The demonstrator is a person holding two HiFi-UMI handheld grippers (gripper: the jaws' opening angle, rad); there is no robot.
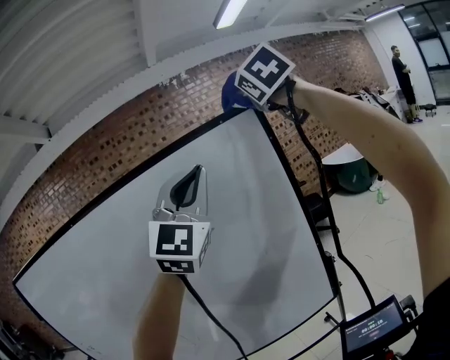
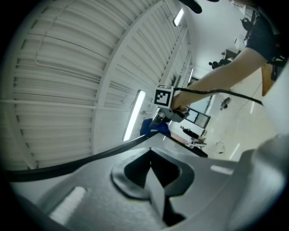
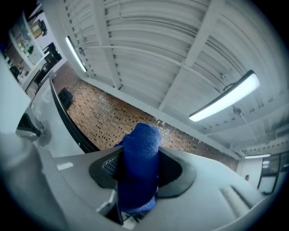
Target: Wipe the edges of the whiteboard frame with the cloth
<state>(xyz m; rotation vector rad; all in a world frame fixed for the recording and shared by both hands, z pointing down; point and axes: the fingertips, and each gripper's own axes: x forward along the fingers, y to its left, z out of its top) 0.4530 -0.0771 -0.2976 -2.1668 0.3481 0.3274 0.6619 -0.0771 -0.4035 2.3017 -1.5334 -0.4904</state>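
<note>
The whiteboard [image 1: 246, 246] fills the middle of the head view, tilted, with a brick wall [image 1: 98, 165] behind it and a ceiling light [image 1: 230, 13] at the top of the frame. The right gripper [image 3: 135, 173] is up at the board's top corner, just above centre. Its jaws are clamped on a rolled blue cloth [image 1: 230, 93], which sticks out past the tips. The cloth sits right at the corner of the black frame [image 2: 90, 157]; whether it actually presses on the edge I cannot tell. The left gripper [image 1: 191, 179] is lower, in the centre of the picture over the white surface. Its jaws are closed together with nothing between them. A person [image 1: 402, 77] stands far off at the upper right.
</note>
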